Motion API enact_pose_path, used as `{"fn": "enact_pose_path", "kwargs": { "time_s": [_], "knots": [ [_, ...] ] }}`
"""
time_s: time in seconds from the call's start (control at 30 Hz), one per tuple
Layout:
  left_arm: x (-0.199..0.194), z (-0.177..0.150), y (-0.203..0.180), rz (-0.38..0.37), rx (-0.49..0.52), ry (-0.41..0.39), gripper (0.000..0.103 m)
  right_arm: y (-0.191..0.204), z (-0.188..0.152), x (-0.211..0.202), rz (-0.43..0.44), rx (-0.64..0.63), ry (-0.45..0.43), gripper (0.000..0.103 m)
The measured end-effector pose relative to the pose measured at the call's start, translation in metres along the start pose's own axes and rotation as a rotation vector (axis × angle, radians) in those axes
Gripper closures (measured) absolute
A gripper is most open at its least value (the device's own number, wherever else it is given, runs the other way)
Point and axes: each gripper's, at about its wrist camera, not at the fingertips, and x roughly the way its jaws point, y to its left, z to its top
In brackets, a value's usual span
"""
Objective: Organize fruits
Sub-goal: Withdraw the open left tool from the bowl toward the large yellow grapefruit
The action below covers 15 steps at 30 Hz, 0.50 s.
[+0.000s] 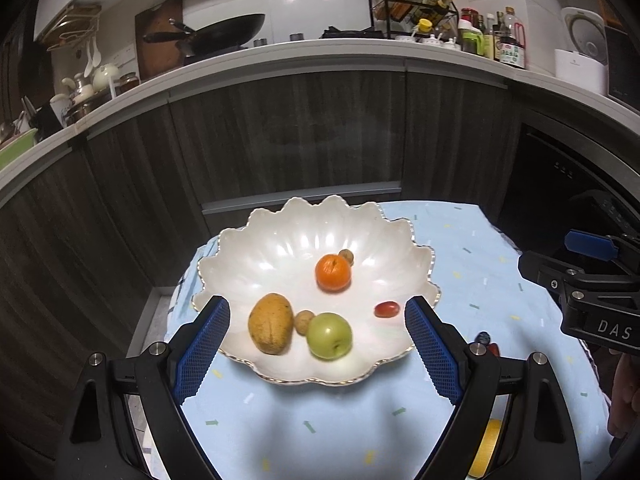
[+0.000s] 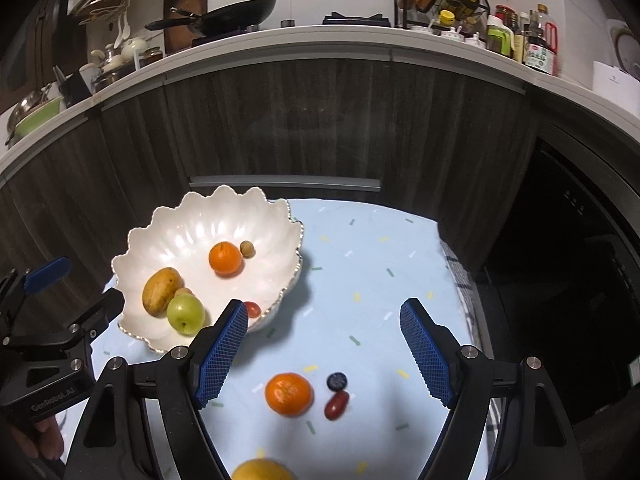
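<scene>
I hold my left gripper [image 1: 318, 314] empty, jaws spread wide, just over the near rim of the white scalloped ceramic bowl [image 1: 260, 240], because that is where the fruit goes. Left to right inside it I count six: one brownish-yellow oval mango [image 1: 270, 323], one small tan round fruit [image 1: 304, 322], one green apple [image 1: 330, 335], one orange tangerine [image 1: 333, 273] with a second tan fruit [image 1: 346, 257] behind it, and one red grape tomato [image 1: 387, 309]. My right gripper [image 2: 324, 314] hangs equally agape and empty above the pale blue patterned cloth [image 2: 372, 264], where four pieces wait: one yellow fruit [image 2: 262, 470] at the bottom edge, one second tangerine [image 2: 289, 394], one dark blueberry [image 2: 337, 381], one dark red oblong fruit [image 2: 336, 405].
</scene>
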Motion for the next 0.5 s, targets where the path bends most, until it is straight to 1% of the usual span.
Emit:
{"fn": "enact_pose_path", "kwargs": {
  "time_s": [0.37,0.5],
  "knots": [
    [-0.014,-0.003,-0.023,-0.024,0.02,-0.003,0.013,-0.022,-0.014,-0.015,-0.015,0.017,-0.003,0.024],
    [-0.022,-0.007,-0.032,-0.008,0.02,-0.016,0.013,-0.029,-0.019,-0.018,-0.017,0.024,0.001,0.024]
  ]
}}
